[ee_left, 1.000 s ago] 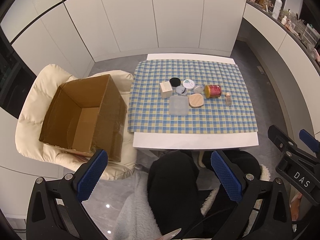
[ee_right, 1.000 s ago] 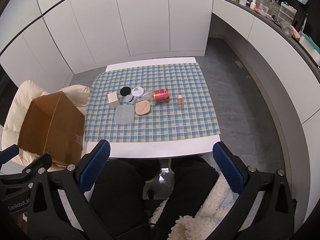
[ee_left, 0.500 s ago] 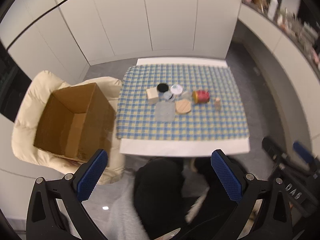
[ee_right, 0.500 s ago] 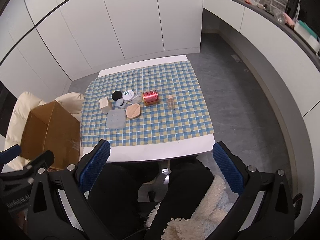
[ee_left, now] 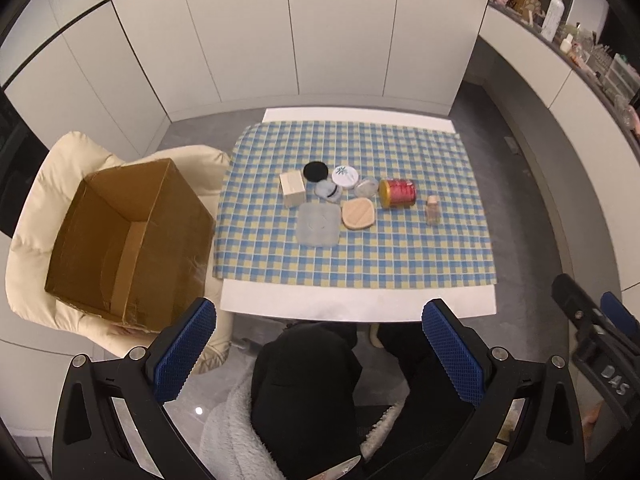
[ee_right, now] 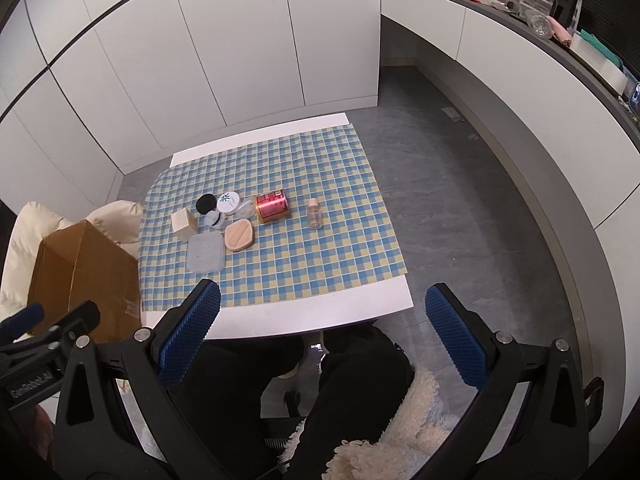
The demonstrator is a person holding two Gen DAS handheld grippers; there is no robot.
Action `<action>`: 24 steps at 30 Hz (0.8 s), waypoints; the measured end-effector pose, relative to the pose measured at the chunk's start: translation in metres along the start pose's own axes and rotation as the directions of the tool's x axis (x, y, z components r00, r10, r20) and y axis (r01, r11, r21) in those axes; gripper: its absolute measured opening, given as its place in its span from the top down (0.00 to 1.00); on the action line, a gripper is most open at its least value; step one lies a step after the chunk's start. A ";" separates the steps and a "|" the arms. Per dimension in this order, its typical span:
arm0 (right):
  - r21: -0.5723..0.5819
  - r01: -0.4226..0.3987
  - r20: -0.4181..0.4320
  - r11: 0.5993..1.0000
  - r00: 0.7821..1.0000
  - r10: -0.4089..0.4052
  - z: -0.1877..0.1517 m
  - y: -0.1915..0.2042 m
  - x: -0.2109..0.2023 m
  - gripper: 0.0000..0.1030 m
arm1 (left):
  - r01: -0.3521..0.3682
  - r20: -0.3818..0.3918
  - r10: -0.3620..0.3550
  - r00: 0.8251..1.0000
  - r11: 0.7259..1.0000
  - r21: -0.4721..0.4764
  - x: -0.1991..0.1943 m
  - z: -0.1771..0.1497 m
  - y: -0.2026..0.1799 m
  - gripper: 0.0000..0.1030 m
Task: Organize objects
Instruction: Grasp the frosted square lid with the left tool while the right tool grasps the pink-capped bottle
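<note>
Left tongs (ee_left: 319,348) and right tongs (ee_right: 322,332) both gape wide, empty, touching nothing.

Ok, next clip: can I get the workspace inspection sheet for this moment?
Surface: white table under a checked cloth.
Job's things: wooden block, black lid, white tin, red can on its side, small bottle upright, tan compact, grey pad; open cardboard box on a cream chair.
Clutter: nothing seen.
Grippers: left gripper and right gripper open, empty, short of the table.
Cables: nothing seen.
Surroundings: white cabinets, crowded counter.
</note>
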State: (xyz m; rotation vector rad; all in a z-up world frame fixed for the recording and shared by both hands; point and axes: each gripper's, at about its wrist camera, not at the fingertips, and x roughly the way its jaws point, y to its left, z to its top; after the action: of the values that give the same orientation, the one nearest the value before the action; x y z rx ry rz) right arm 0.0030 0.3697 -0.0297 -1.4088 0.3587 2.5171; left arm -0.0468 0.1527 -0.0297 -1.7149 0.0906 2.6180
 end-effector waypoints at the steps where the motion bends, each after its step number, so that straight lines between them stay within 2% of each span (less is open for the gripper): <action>1: 0.003 -0.008 -0.005 1.000 1.000 0.008 0.001 -0.001 0.002 0.00 | -0.008 -0.003 0.008 1.000 1.000 0.004 0.005 0.001 -0.001 0.00; 6: -0.012 0.014 -0.033 1.000 0.999 -0.014 0.004 0.003 0.016 0.00 | 0.000 -0.040 0.001 0.999 1.000 0.020 0.027 0.003 -0.003 0.00; 11: -0.016 0.003 -0.067 1.000 0.998 -0.004 0.010 0.006 0.033 0.00 | -0.013 -0.039 0.014 0.999 1.000 0.028 0.044 0.010 -0.004 0.00; 17: -0.032 0.034 -0.075 0.999 0.997 -0.037 0.017 0.013 0.059 0.00 | 0.003 -0.049 -0.001 0.999 0.999 0.032 0.067 0.020 0.004 0.00; 24: -0.069 0.025 -0.060 0.997 0.998 -0.029 0.022 0.026 0.092 0.00 | -0.003 -0.067 0.005 0.998 0.999 0.032 0.103 0.027 0.013 0.00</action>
State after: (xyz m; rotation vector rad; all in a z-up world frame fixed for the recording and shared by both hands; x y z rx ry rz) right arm -0.0699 0.3600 -0.0943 -1.5078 0.2648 2.4918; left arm -0.1132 0.1384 -0.1132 -1.7946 0.1353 2.5473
